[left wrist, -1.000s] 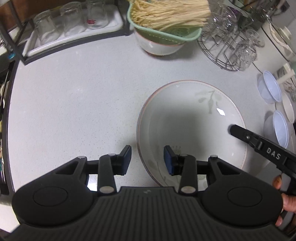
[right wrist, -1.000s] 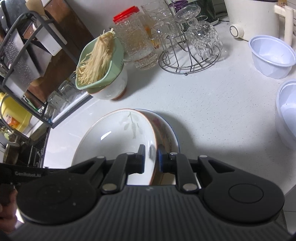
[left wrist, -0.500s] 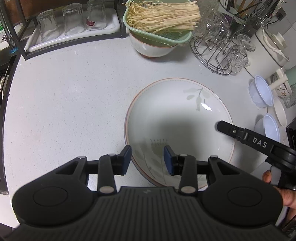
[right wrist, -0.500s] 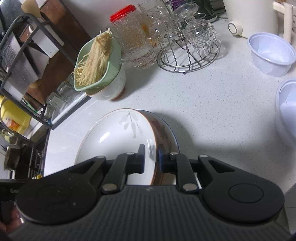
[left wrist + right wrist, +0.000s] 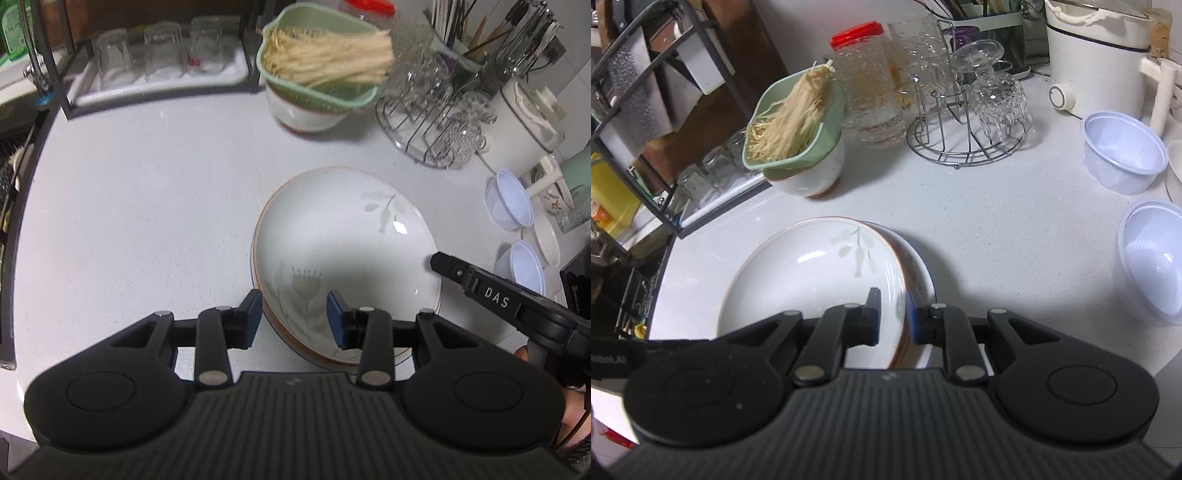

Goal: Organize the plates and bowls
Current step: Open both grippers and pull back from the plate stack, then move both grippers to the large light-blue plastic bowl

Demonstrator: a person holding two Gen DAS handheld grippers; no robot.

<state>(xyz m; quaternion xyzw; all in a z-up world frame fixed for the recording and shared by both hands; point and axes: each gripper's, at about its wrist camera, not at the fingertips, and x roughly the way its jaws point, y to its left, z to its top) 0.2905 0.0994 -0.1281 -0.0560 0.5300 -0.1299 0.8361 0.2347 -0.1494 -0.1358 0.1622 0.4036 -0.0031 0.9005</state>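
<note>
Right claw (image 5: 894,321) is clamped on the rim of the floral plate (image 5: 812,280), which sits atop a blue-rimmed plate (image 5: 919,273) on the counter (image 5: 997,229). Left claw (image 5: 293,317) is open, jaws straddling the plate's near rim, gripping nothing.

A home kitchen: along the back edge of the white speckled countertop (image 5: 997,229) stand a wire rack of upturned glasses (image 5: 971,110), a green colander of enoki mushrooms (image 5: 792,122), a red-lidded jar (image 5: 868,77), an utensil holder (image 5: 458,48) and a white electric cooker (image 5: 1097,51).
</note>
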